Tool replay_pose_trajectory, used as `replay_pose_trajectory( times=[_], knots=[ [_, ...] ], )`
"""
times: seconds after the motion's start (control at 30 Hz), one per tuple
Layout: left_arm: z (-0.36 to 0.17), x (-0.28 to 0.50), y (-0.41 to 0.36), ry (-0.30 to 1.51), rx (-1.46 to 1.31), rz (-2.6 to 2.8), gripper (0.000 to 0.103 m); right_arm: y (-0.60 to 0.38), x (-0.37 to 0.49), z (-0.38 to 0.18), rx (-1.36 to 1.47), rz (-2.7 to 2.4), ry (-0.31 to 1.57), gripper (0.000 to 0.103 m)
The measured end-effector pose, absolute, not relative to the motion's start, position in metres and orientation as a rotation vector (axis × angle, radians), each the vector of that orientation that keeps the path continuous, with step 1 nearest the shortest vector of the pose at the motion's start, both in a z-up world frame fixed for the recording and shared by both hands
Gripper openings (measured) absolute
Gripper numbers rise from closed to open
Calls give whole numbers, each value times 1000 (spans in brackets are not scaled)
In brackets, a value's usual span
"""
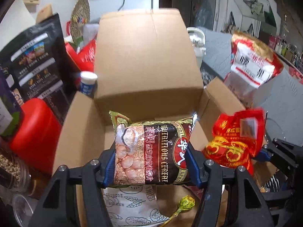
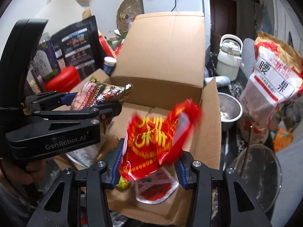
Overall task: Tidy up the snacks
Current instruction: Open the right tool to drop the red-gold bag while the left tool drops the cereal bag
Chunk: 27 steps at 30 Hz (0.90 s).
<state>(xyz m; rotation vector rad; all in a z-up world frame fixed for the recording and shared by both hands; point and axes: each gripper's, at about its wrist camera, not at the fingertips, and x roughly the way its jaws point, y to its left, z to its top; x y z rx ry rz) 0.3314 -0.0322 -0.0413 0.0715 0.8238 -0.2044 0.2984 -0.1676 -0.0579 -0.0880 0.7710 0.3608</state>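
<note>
Holding both packets above the open cardboard box (image 1: 147, 60): my left gripper (image 1: 151, 165) clamps the cereal bag (image 1: 151, 151) crosswise, right gripper (image 2: 148, 167) clamps the red packet (image 2: 157, 138), nearer the box's right wall.

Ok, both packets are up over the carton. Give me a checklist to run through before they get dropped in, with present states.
1. Left gripper shut on the cereal packet: ok.
2. Right gripper shut on the red packet: ok.
3. Cardboard box flaps open: ok.
4. Both packets over the opening: ok.
5. Free floor space inside the box: cannot tell, partly hidden.
6. Grippers apart from each other: ok.
</note>
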Motion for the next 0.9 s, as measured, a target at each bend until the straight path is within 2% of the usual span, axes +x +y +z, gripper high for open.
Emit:
replay_pose_trajectory(
  times=[0.27, 0.37, 0.9],
  knots=[
    [-54, 337, -46, 872, 143, -170, 64, -158, 295, -64, -204, 312, 767, 52],
    [-57, 338, -47, 879, 159, -153, 65, -159, 296, -66, -234, 280, 758, 60],
    [-47, 333, -46, 876, 131, -152, 66, -167, 288, -54, -215, 271, 755, 62]
  ],
)
